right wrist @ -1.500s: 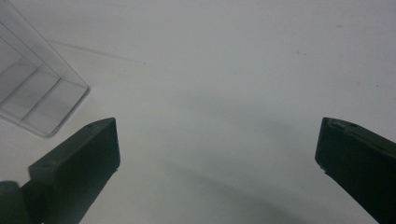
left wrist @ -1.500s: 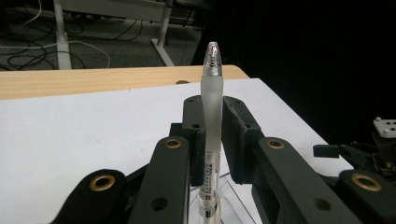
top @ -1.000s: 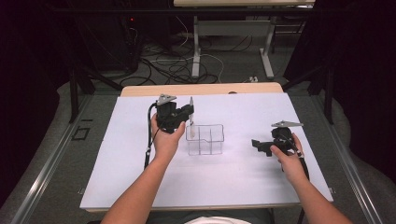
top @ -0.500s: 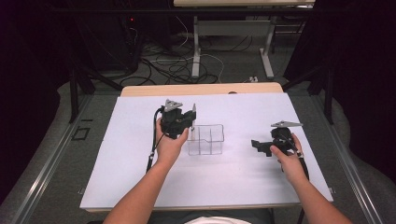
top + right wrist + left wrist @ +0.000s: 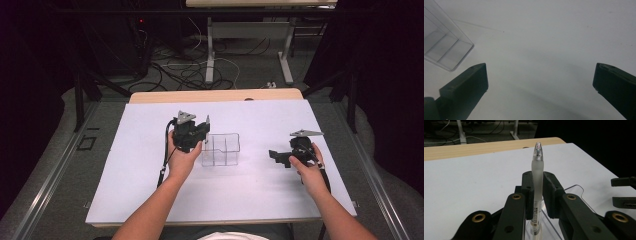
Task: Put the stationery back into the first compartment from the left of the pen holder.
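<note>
Left claw around pen, lower end cut off.

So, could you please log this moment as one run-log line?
left gripper: shut on pen, held upright beside clear organiser | right gripper: open, over white table, apart from organiser

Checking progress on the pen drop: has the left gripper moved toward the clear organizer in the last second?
Yes. The left gripper, shut on the pen, has shifted right and now sits against the clear organizer's left edge.
</note>
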`<state>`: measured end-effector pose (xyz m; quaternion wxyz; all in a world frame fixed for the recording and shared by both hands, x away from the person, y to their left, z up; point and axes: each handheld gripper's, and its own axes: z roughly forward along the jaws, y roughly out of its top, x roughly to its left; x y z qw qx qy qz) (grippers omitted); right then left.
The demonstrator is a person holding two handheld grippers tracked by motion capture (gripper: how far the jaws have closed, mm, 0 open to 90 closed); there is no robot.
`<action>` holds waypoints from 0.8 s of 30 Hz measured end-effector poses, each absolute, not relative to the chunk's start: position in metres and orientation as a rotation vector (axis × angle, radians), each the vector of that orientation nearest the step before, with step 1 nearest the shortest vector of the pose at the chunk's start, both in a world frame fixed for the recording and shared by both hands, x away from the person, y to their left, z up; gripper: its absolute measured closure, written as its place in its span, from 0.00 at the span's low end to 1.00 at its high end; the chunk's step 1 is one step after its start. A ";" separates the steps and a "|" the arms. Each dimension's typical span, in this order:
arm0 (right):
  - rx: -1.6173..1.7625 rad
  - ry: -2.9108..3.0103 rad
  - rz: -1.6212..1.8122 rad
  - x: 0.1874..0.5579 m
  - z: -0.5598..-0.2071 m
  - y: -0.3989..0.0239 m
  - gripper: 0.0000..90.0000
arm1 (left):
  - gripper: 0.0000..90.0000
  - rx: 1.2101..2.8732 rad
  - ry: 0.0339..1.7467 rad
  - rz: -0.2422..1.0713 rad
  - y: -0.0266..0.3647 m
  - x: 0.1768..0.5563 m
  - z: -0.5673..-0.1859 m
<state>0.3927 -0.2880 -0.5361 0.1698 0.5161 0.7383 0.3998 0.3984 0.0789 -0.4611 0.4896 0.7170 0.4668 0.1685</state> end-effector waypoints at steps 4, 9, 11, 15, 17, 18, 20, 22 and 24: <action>1.464 2.102 1.135 0.393 -0.537 -0.288 0.00 | 0.89 1.761 1.131 0.416 0.080 0.399 -0.464; 1.460 2.104 1.134 0.393 -0.537 -0.288 0.00 | 0.89 1.765 1.127 0.420 0.079 0.398 -0.467; 1.464 2.105 1.135 0.393 -0.537 -0.288 0.00 | 0.89 1.763 1.130 0.420 0.078 0.397 -0.468; 1.464 2.104 1.141 0.393 -0.537 -0.289 0.00 | 0.89 1.773 1.132 0.417 0.077 0.397 -0.471; 1.466 2.106 1.139 0.393 -0.537 -0.289 0.00 | 0.89 1.776 1.132 0.418 0.077 0.397 -0.472; 1.463 2.106 1.139 0.394 -0.537 -0.289 0.00 | 0.89 1.775 1.131 0.420 0.076 0.398 -0.472; 1.463 2.106 1.140 0.394 -0.537 -0.289 0.00 | 0.89 1.777 1.135 0.422 0.076 0.398 -0.473; 1.465 2.105 1.142 0.394 -0.537 -0.289 0.00 | 0.89 1.773 1.138 0.428 0.076 0.397 -0.474; 1.470 2.105 1.140 0.395 -0.537 -0.289 0.00 | 0.89 1.784 1.142 0.423 0.077 0.397 -0.474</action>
